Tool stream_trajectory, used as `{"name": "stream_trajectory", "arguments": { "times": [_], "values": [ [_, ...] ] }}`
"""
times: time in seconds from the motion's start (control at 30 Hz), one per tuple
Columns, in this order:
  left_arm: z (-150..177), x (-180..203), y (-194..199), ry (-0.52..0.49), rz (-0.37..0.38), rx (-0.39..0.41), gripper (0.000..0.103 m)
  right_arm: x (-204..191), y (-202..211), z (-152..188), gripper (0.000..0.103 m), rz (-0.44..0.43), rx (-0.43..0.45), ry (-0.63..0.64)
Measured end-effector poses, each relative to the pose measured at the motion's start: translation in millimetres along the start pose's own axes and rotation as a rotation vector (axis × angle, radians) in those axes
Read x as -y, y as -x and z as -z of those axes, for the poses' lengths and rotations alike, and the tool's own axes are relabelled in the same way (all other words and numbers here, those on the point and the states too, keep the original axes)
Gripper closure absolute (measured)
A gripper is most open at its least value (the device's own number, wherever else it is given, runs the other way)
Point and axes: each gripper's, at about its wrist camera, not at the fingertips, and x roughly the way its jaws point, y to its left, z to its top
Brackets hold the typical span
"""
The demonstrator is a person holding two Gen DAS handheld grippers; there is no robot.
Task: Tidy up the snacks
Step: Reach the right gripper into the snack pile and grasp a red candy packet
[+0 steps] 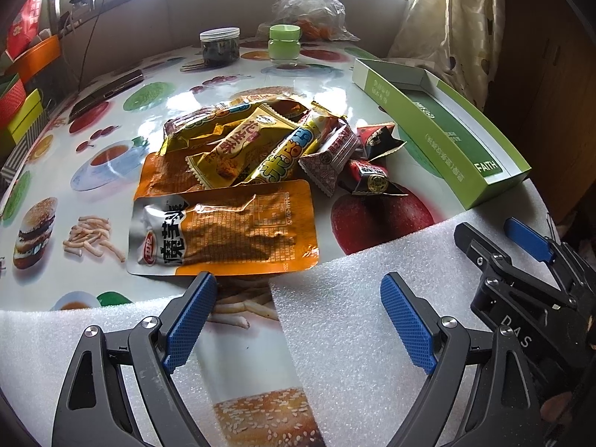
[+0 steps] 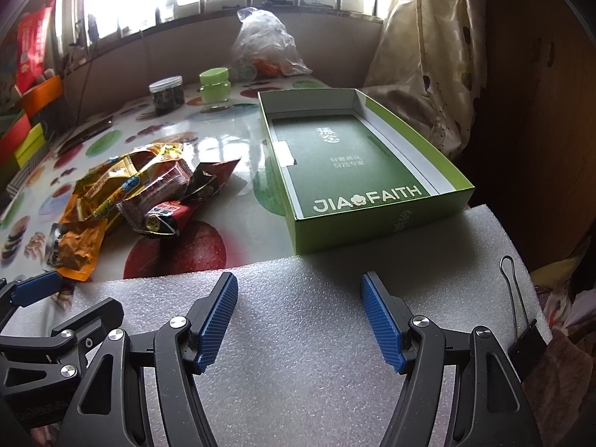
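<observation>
A heap of snack packets [image 1: 260, 141] lies mid-table, with a flat orange pouch [image 1: 227, 234] nearest me, yellow bars behind it and red-black candies [image 1: 368, 177] at its right. The same heap [image 2: 145, 190] shows at the left of the right wrist view. An open green box [image 2: 357, 171], empty inside, stands to the right of the heap; its long side [image 1: 439, 126] appears in the left wrist view. My left gripper [image 1: 298, 290] is open just short of the orange pouch. My right gripper [image 2: 298, 287] is open over white foam, short of the box.
White foam sheet [image 2: 298, 335] covers the table's near edge, with a black binder clip [image 2: 521, 339] at its right. At the back stand a dark jar [image 1: 219, 46], a green-lidded jar [image 1: 284, 44] and a plastic bag [image 1: 309, 3]. A phone [image 1: 108, 93] and coloured boxes [image 1: 18, 100] sit left.
</observation>
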Motion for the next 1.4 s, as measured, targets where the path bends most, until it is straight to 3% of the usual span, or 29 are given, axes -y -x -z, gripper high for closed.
{"name": "stream_trajectory", "arguments": {
  "times": [0.3, 0.47, 0.7, 0.77, 1.0, 1.2, 1.4],
  "values": [
    [-9.8, -30.5, 31.4, 0.078, 0.048, 0.067, 0.013, -3.0, 24.8, -24.2, 0.035, -0.076, 0.051, -0.016],
    [-13.7, -56.7, 42.7, 0.132, 0.027, 0.087, 0.013, -16.2, 24.7, -40.2, 0.035, -0.12, 0.044, -0.001],
    [-5.2, -97.0, 33.2, 0.22, 0.006, 0.037, 0.013, -39.5, 4.5, -53.6, 0.035, -0.183, 0.001, 0.036],
    [-2.8, -105.1, 29.6, 0.259, 0.035, 0.013, 0.013, -43.7, -3.5, -55.1, 0.035, -0.196, -0.018, 0.044],
    [-0.5, -109.4, 17.4, 0.319, 0.048, -0.053, 0.013, -50.0, -24.8, -59.5, 0.036, -0.221, -0.063, 0.052],
    [-6.3, -101.1, 8.2, 0.311, 0.054, -0.074, 0.013, -53.1, -37.9, -63.7, 0.043, -0.242, -0.088, 0.046],
    [-14.1, -99.0, 2.3, 0.295, 0.049, -0.077, 0.013, -55.3, -44.3, -63.3, 0.062, -0.257, -0.106, 0.054]
  ]
}}
